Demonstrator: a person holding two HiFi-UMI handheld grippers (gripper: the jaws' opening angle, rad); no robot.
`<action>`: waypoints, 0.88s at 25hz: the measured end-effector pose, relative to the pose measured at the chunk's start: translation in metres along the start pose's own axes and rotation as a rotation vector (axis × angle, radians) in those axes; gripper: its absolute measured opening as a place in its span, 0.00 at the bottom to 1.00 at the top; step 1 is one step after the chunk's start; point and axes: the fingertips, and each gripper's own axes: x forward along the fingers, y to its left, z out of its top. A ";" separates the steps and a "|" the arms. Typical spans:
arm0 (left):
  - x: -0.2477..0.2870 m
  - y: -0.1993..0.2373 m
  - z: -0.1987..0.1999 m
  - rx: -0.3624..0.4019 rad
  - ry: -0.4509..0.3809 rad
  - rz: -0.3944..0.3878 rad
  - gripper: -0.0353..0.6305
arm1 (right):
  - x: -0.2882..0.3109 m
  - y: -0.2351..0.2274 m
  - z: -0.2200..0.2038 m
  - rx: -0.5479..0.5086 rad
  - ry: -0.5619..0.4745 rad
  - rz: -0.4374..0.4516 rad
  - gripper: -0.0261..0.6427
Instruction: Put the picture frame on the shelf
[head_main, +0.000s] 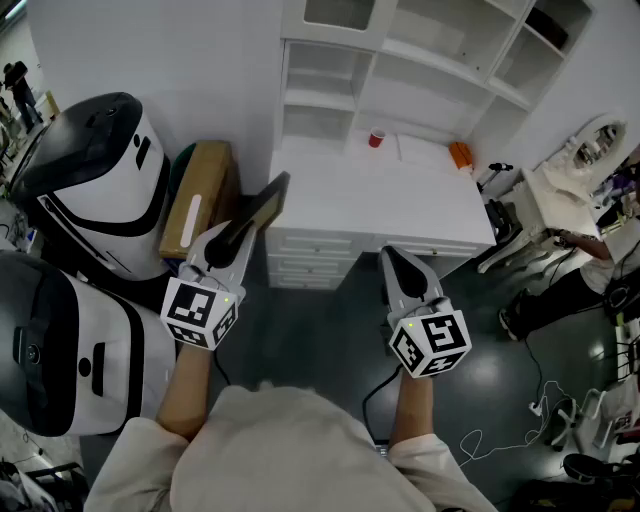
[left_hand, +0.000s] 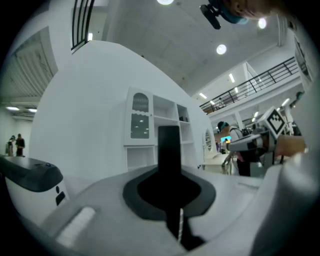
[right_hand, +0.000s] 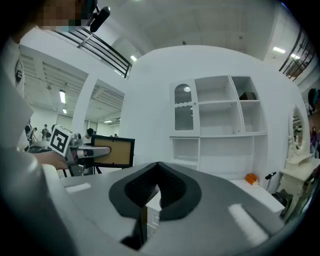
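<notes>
I hold a black picture frame (head_main: 263, 203) in my left gripper (head_main: 243, 226), tilted up, left of the white dresser's front corner. In the left gripper view the frame (left_hand: 169, 150) stands edge-on between the shut jaws. The right gripper view shows its tan back (right_hand: 114, 152) with the left gripper (right_hand: 82, 153) clamped on its side. My right gripper (head_main: 393, 256) is shut on nothing, in front of the dresser drawers. The white shelf unit (head_main: 420, 62) rises behind the dresser top (head_main: 380, 195); the shelf unit (right_hand: 220, 125) has open cubbies.
A red cup (head_main: 376, 138) and an orange object (head_main: 459, 155) sit on the dresser. Two white-and-black robot bodies (head_main: 95, 185) and a cardboard box (head_main: 197, 198) crowd the left. A vanity with a mirror (head_main: 590, 150) and floor cables (head_main: 540, 400) are at the right.
</notes>
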 end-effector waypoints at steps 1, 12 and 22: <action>0.000 -0.001 0.001 -0.008 -0.001 -0.005 0.07 | -0.001 0.000 0.000 -0.002 0.001 0.004 0.05; 0.003 -0.027 0.003 0.017 0.018 0.020 0.07 | -0.018 -0.014 0.009 0.007 -0.048 0.027 0.05; 0.000 -0.064 -0.004 0.033 0.041 0.064 0.07 | -0.043 -0.037 -0.017 0.048 -0.012 0.069 0.05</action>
